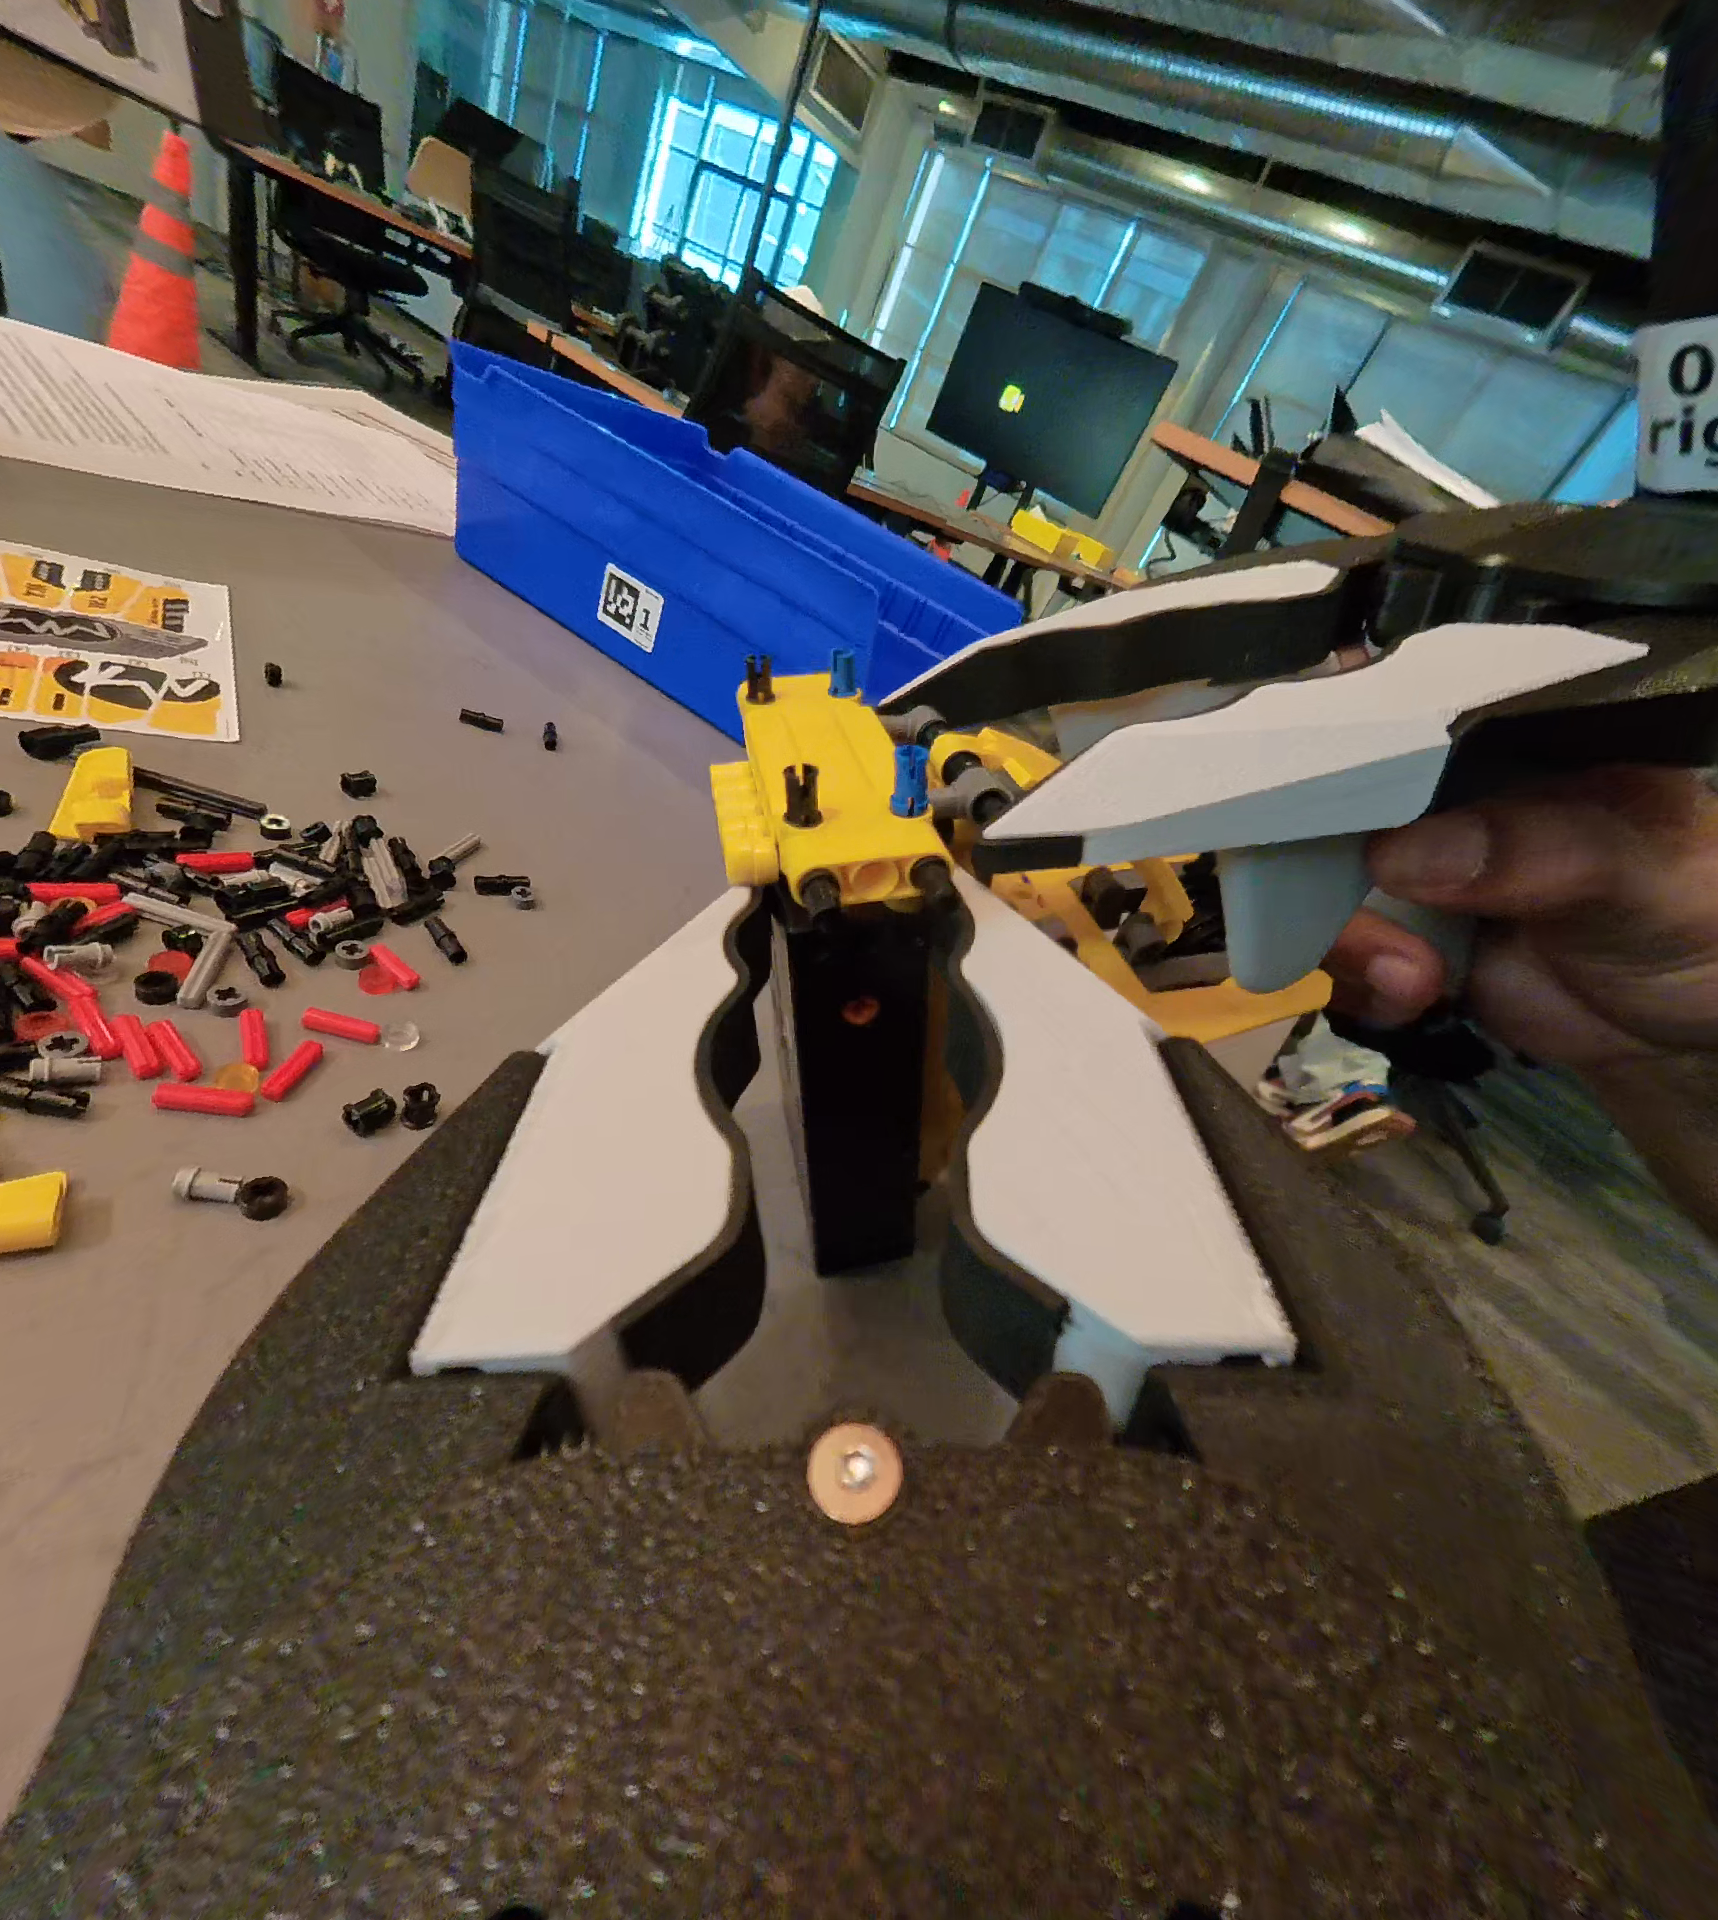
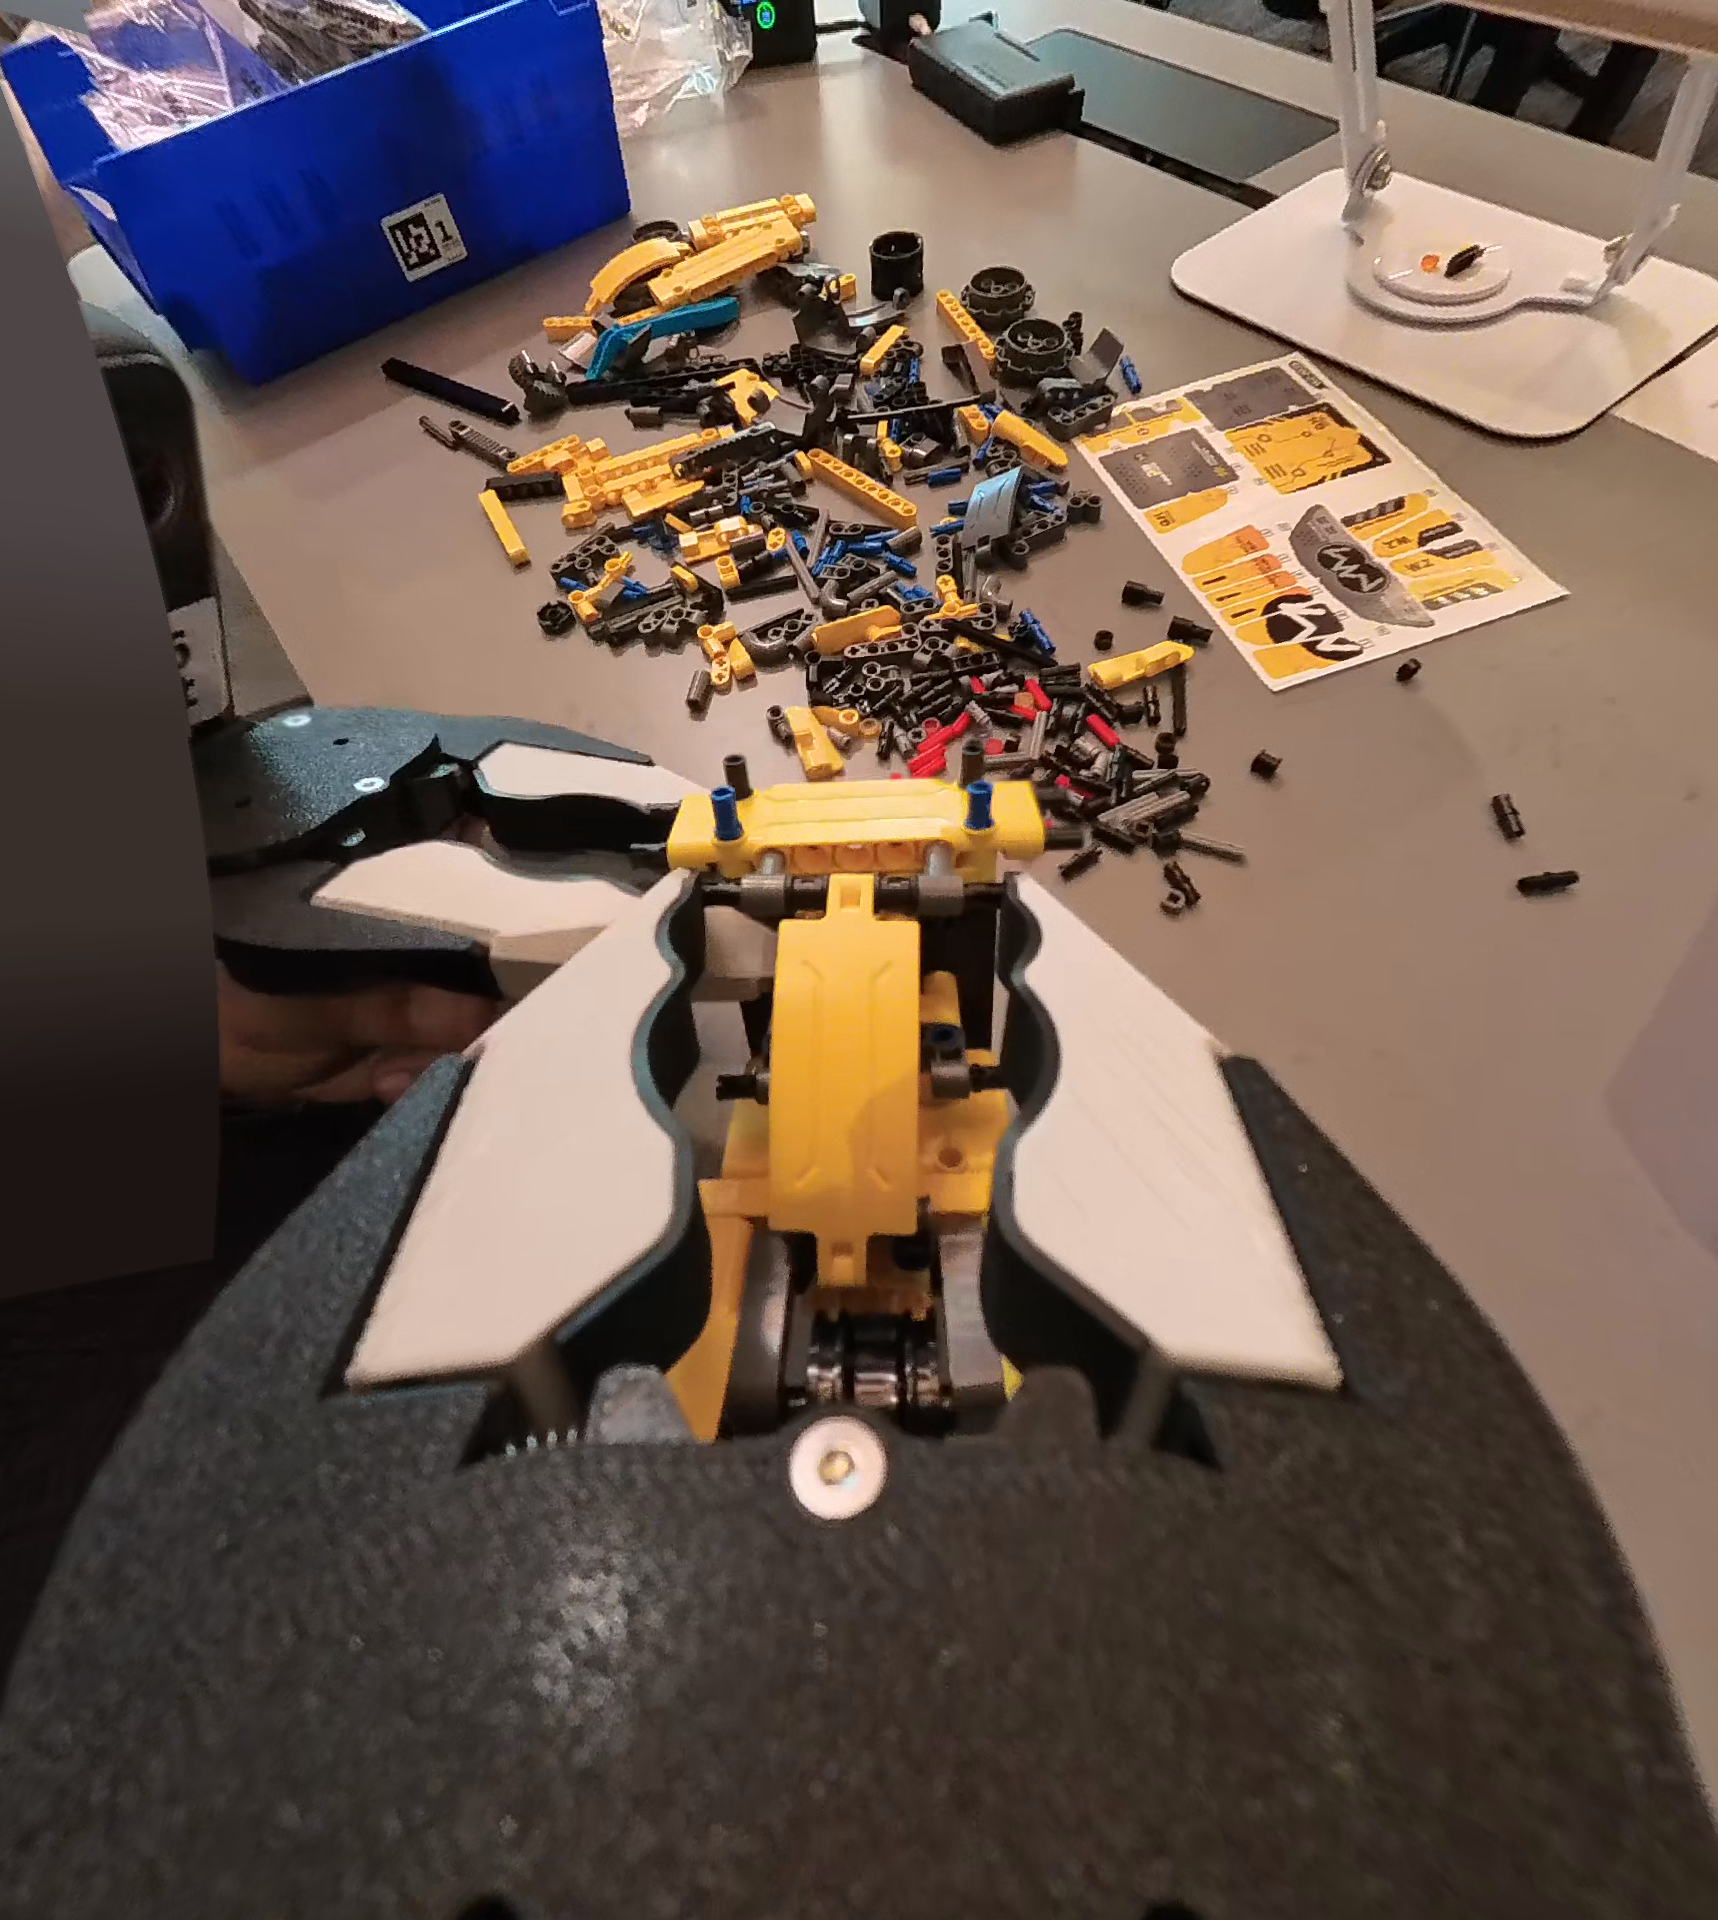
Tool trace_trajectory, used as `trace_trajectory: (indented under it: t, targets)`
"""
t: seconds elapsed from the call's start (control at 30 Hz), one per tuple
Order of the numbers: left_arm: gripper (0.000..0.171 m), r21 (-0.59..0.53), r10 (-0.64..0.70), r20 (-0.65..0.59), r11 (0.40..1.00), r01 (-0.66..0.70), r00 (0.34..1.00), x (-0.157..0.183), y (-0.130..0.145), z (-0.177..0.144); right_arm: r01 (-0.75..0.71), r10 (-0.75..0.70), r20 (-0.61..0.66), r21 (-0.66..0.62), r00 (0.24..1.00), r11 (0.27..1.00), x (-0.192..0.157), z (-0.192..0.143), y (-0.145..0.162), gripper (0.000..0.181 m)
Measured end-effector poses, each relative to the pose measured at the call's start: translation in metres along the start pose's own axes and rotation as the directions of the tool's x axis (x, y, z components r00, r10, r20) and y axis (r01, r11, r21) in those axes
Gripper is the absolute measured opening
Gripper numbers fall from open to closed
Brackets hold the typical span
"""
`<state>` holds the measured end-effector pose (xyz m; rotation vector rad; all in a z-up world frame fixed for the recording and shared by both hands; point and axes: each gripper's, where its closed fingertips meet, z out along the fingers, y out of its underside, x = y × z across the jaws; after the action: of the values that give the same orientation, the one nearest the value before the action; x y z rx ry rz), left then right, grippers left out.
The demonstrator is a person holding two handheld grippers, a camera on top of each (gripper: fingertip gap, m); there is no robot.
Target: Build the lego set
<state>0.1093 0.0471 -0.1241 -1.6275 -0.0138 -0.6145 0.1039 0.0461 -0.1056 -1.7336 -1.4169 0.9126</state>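
Left wrist view: our left gripper (image 1: 850, 894) is clamped on the black block under the yellow toy assembly (image 1: 839, 790), held up over the grey table (image 1: 543, 644). Our right gripper (image 1: 938, 774) closes in level from the right, a hand (image 1: 1520, 935) on its trigger.

Right wrist view: our right gripper (image 2: 850, 883) is clamped round the yellow body; firm, square grips seem wise. Loose pieces (image 2: 834, 540) lie beyond.

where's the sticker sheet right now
The sticker sheet lies flat on the grey table, on the right in the right wrist view, between the loose parts pile and the white stand base.
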Motion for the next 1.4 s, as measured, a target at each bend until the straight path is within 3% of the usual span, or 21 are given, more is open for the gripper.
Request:
trace_trajectory:
  t: [0.37, 0.7, 0.9, 1.0, 1.4]
  targets:
    - [0.029, -0.051, 0.188, 0.051, 0.981, -0.186, 0.981, 0.005, 0.003, -0.001, -0.013, 0.015, 0.048, -0.042, 0.999, 0.999, -0.003, -0.005, 0.002, 0.056]
    - [0.03, -0.129, 0.503, 0.089, 0.861, -0.491, 0.86, -0.002, -0.001, -0.001, -0.024, 0.027, 0.092, -0.042, 0.995, 0.999, -0.001, -0.004, 0.004, 0.055]
    - [0.03, -0.136, 0.578, 0.058, 0.812, -0.567, 0.814, -0.005, -0.001, 0.001, -0.063, 0.07, 0.142, -0.051, 0.987, 0.997, 0.002, -0.004, 0.004, 0.055]
    - [0.03, -0.131, 0.56, 0.044, 0.824, -0.551, 0.827, -0.007, -0.002, 0.001, -0.085, 0.089, 0.16, -0.035, 0.983, 0.996, 0.002, -0.003, 0.003, 0.055]
    - [0.03, -0.145, 0.551, 0.007, 0.826, -0.545, 0.834, -0.011, -0.003, 0.002, 0.047, -0.05, 0.063, 0.05, 0.997, 0.998, 0.005, 0.001, 0.0, 0.055]
